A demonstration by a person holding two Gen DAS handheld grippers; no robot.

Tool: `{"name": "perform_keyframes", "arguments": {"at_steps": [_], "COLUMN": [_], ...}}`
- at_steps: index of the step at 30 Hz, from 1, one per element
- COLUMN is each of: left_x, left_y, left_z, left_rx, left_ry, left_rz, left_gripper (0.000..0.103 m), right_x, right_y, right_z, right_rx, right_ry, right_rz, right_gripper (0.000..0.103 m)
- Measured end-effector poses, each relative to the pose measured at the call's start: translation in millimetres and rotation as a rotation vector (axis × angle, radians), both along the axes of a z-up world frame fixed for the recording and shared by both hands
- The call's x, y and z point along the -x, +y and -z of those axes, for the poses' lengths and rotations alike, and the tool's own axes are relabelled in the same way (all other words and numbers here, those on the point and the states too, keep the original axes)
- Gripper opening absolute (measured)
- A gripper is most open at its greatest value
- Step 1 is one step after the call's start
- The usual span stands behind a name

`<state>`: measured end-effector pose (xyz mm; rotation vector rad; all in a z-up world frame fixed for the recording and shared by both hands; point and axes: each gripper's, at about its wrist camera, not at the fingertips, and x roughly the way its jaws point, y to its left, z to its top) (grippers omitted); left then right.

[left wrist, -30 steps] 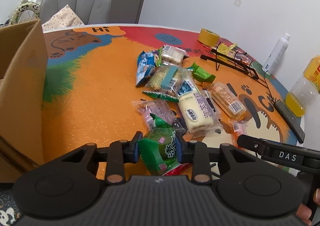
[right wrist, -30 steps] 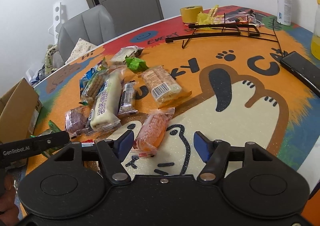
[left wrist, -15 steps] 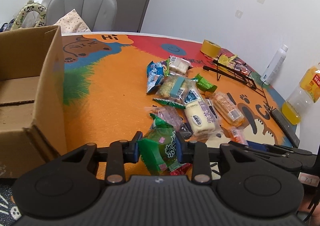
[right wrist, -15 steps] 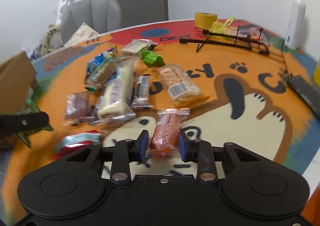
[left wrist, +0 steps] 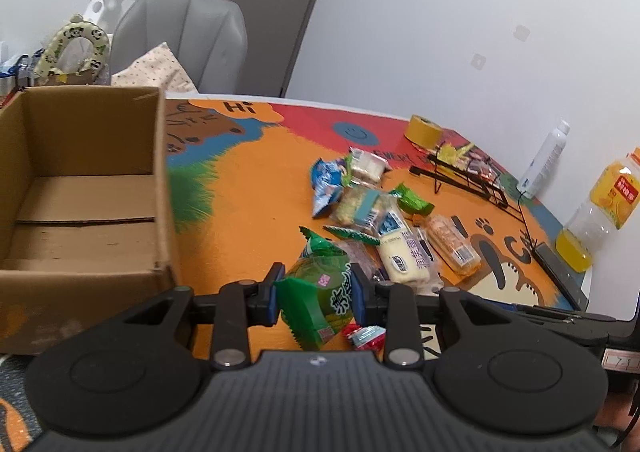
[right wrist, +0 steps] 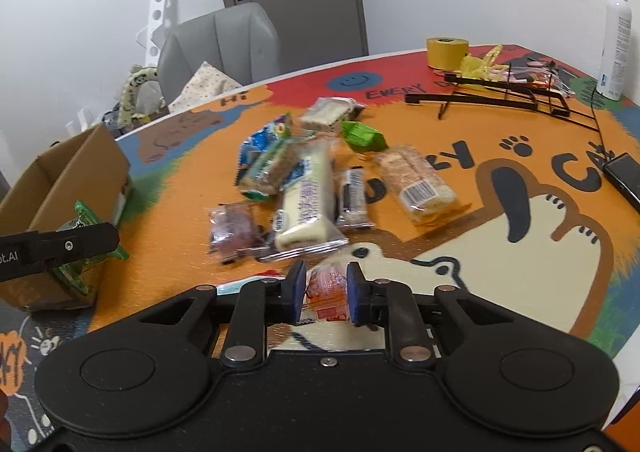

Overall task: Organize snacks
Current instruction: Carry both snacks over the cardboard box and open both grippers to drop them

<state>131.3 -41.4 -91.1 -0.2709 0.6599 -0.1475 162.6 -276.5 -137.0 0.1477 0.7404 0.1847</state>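
Observation:
My left gripper (left wrist: 316,294) is shut on a green snack packet (left wrist: 318,300) and holds it above the table, just right of an open cardboard box (left wrist: 80,188). In the right wrist view the same packet (right wrist: 80,248) hangs by the box (right wrist: 68,180). My right gripper (right wrist: 326,294) is shut on an orange snack packet (right wrist: 326,292), lifted over the table's near edge. A pile of wrapped snacks (right wrist: 308,188) lies mid-table, also seen in the left wrist view (left wrist: 380,220). A red and blue packet (left wrist: 366,336) lies below the left gripper.
A black wire rack (right wrist: 504,96), a yellow tape roll (right wrist: 446,52) and a white bottle (right wrist: 616,44) stand at the back right. A juice bottle (left wrist: 596,208) and a black phone (right wrist: 624,176) are by the right edge. A grey chair (left wrist: 184,44) stands behind the table.
My right gripper has shut on the orange packet and lifted it toward the near edge. My left gripper has carried the green packet up and left toward the box.

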Motion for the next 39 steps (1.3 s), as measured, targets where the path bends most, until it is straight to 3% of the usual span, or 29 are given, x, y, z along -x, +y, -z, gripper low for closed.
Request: {"name": "perform_keyframes", "arguments": {"at_steps": [23,39], "left_x": [35.8,42.2], "left_y": [51.9,111.4], "left_z": [-41.7,-46.4], "left_rx": [-0.027,-0.012], "left_ry": [-0.094,-0.106], "left_rz": [-0.120,-0.244], "left_gripper": [0.032,0.032], "right_x": [5.1,-0.7], "right_y": [35.2,87.7], "right_z": [-35.3,-63.8], "right_rx": [-0.107,-0.088], "right_ry": [-0.073,-0.135], "right_rz": [-0.099,-0.186], "right_gripper": [0.018,0.018]}}
